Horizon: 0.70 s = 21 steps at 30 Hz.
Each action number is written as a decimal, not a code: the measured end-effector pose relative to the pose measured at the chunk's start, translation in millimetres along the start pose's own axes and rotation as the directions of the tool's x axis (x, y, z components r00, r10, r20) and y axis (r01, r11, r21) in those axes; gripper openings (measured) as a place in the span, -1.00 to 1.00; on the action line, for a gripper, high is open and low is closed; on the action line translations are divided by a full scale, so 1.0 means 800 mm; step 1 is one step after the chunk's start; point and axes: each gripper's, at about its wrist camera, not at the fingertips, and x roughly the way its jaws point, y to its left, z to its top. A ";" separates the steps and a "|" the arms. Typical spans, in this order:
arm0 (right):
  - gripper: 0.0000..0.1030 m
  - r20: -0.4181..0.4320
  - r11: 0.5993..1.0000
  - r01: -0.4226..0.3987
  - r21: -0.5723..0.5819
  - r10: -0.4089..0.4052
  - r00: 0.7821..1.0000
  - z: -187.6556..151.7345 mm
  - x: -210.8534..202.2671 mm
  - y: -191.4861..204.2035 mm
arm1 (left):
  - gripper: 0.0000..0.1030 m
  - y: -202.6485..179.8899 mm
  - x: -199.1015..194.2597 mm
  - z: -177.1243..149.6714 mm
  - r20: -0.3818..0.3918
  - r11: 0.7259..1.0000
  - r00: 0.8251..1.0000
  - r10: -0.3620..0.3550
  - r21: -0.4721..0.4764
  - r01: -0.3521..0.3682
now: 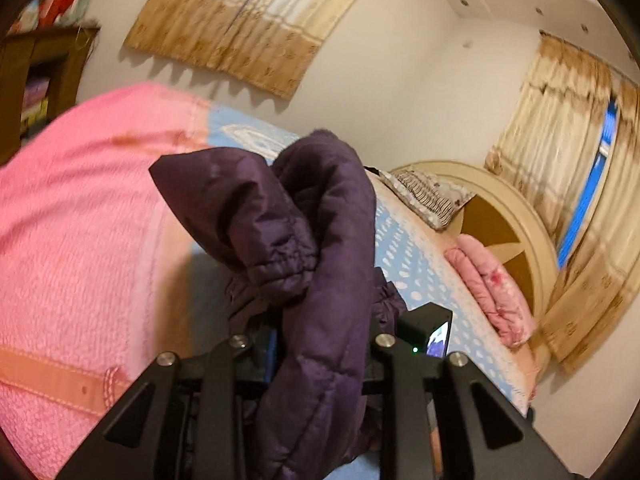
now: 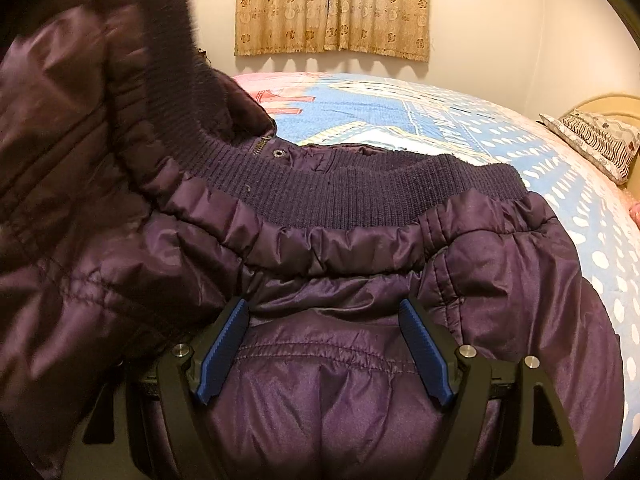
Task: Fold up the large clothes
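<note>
left gripper (image 1: 320, 344): jaws closed on a thick fold of the purple padded jacket (image 1: 316, 248); the fabric fills the gap between the black linkage bars, and the pads themselves are hidden by it. a gathered cuff (image 1: 280, 268) droops from the raised bundle, clear of the bed. right gripper (image 2: 326, 344): jaws spread wide, blue ribbed pads (image 2: 222, 354) pressed down onto the jacket (image 2: 360, 300) at either side of a quilted panel, pinching nothing between them.

beyond the right jaws runs the jacket's ribbed knit hem (image 2: 340, 196), its edge lying across the blue dotted bedsheet (image 2: 580, 208); a blurred part of the jacket rises at the left of this view. the rest of the garment lies flat on the bed under the right gripper.

open room: bare sheet extends past the hem toward the wall, and to the right as far as a patterned pillow (image 2: 596, 140).

seen only from the left wrist: a pink textured blanket (image 1: 80, 220) covering the bed's left part, a folded pink quilt (image 1: 492, 288) against the rounded headboard (image 1: 500, 216), a wooden shelf (image 1: 44, 76), and a second curtain (image 1: 560, 120) on the side wall. both views show the beige curtain (image 2: 332, 8) on the far wall.
</note>
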 end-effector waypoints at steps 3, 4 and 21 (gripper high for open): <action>0.52 -0.003 0.999 -0.037 0.024 0.037 0.999 0.001 -0.015 -0.008 | -0.49 -0.026 0.008 0.004 -0.002 0.998 1.000 0.020 0.059 -0.019; 0.52 0.003 0.998 -0.053 0.042 0.053 0.999 0.001 -0.024 -0.013 | -0.49 -0.037 0.011 0.006 0.001 0.995 1.000 0.027 0.091 -0.027; 0.59 0.273 0.872 -0.259 0.415 0.152 0.950 -0.004 -0.163 -0.174 | -0.47 -0.168 0.086 -0.067 0.039 0.802 0.982 0.184 0.571 -0.173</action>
